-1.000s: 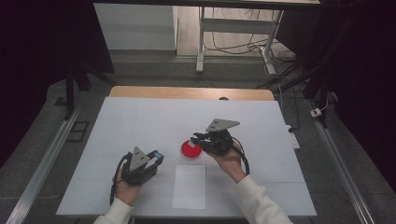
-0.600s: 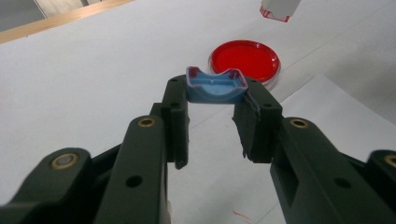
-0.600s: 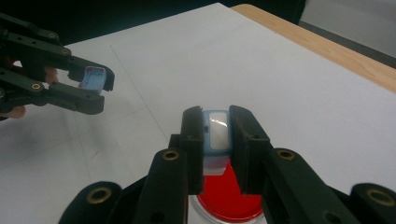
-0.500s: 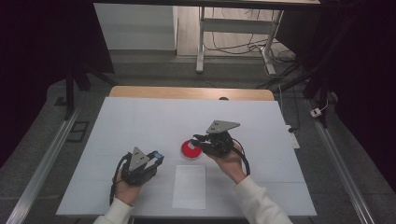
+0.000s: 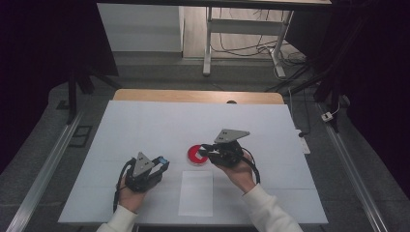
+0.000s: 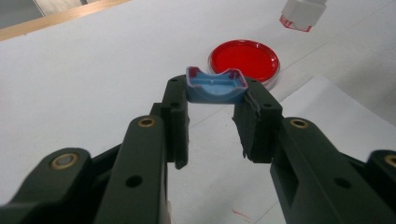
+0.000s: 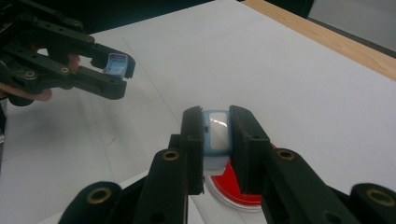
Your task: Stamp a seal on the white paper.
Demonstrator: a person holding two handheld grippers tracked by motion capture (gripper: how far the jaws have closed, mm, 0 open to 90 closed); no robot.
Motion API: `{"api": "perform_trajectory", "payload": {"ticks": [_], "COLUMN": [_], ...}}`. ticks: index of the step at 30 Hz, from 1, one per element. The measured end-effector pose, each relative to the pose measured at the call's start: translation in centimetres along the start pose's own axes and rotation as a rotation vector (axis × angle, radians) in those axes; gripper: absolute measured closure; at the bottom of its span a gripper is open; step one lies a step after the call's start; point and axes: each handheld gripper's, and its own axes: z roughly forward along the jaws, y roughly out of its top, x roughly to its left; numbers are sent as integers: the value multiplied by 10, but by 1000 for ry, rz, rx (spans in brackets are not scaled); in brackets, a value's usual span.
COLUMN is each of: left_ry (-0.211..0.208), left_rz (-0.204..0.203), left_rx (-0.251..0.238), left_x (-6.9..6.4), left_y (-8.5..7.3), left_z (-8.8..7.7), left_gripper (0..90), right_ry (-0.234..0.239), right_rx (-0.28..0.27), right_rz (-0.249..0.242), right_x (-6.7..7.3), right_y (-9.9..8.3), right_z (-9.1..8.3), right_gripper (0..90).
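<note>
High view overhead facing forward-down, two close gripper views, all sharing the red dish (image 5: 197,154).

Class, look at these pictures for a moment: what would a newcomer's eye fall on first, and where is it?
The round red dish stands out near the middle of the white table. The right gripper is shut on a pale blue and white piece above the dish. The left gripper pinches a small blue cap, beside a white sheet.
</note>
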Motion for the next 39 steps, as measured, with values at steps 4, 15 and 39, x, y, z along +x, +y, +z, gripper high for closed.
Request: {"api": "perform_trajectory", "payload": {"ticks": [4, 15, 39], "left_ry": [2, 1, -5], "left_rz": [-1, -4, -5], "left_rx": [0, 1, 5], "left_x": [0, 1, 1], "left_y": [0, -1, -1], "left_z": [0, -1, 1], "left_gripper": [659, 658, 658], "right_ry": [4, 23, 73], "right_rx": [7, 23, 36], "right_rz": [-4, -8, -15], "right_x": [2, 8, 23], "right_y": [-2, -6, -17], "right_z": [-2, -2, -8], "right_gripper": [751, 751, 751]}}
